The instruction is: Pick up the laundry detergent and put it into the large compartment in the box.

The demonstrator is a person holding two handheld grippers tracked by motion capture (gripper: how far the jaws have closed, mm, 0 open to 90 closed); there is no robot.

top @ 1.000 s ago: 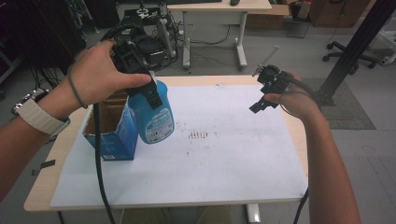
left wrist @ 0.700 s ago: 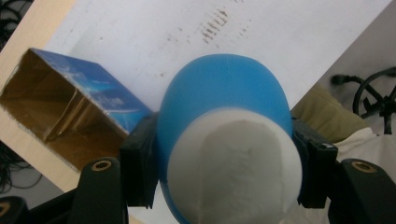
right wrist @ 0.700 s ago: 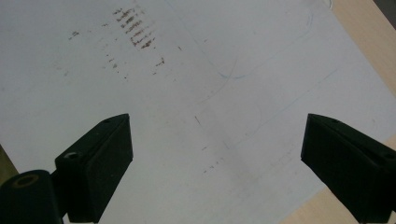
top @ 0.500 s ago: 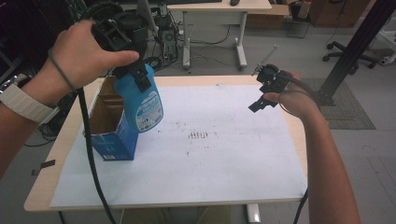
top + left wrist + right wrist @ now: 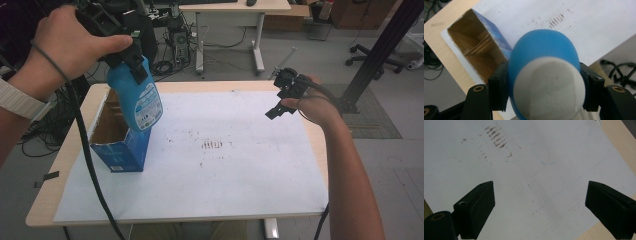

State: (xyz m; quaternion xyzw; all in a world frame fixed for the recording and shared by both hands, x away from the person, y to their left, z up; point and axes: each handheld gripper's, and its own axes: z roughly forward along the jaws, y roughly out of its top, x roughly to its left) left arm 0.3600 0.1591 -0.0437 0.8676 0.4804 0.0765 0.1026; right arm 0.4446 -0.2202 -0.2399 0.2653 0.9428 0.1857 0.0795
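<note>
A blue bottle point(image 5: 140, 100) with a printed label hangs in the air over the near end of an open blue cardboard box point(image 5: 120, 147). My left gripper point(image 5: 136, 65) is shut on its upper part. In the left gripper view the bottle point(image 5: 541, 47) is seen end-on, its white end nearest the camera, with one jaw pressed on each side; the box's brown inside point(image 5: 474, 47) lies below and to the left. My right gripper point(image 5: 281, 102) hovers over the table's far right, open. In the right gripper view its jaws stand wide apart above the paper, with nothing between them.
A large white paper sheet point(image 5: 225, 170) with brown smudges point(image 5: 212, 145) covers most of the wooden table point(image 5: 65, 165). A black cable point(image 5: 87, 160) hangs from the left gripper across the table's left side. Desks, cables and an office chair stand beyond the far edge.
My left gripper has lifted the bottle up and to the left, from beside the box to above its opening. The right gripper has stayed where it was, still open.
</note>
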